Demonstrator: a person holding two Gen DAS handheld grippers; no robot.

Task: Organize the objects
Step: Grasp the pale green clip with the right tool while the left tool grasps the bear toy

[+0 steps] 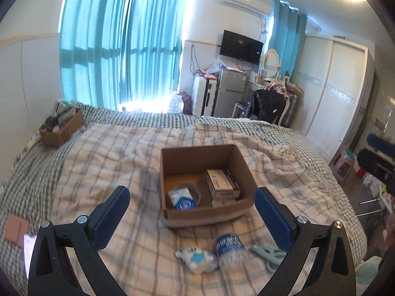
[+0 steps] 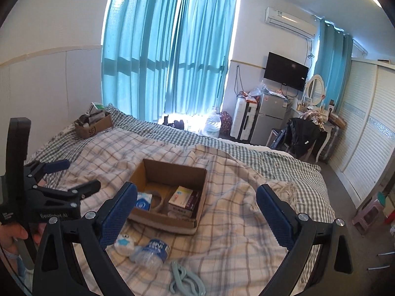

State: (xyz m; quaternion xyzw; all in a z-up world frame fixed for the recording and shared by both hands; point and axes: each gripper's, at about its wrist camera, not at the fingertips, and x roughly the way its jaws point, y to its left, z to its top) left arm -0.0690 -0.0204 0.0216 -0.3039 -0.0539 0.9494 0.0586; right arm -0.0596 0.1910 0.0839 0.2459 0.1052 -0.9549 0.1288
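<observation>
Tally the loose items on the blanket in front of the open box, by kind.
Plush toy: 1
Water bottle: 1
Pale green clip: 1
Total: 3, all lying outside the box.

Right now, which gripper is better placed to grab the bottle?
Left, probably. The bottle lies almost centred under the open left gripper. From the open right gripper it sits off toward the left finger.
</observation>
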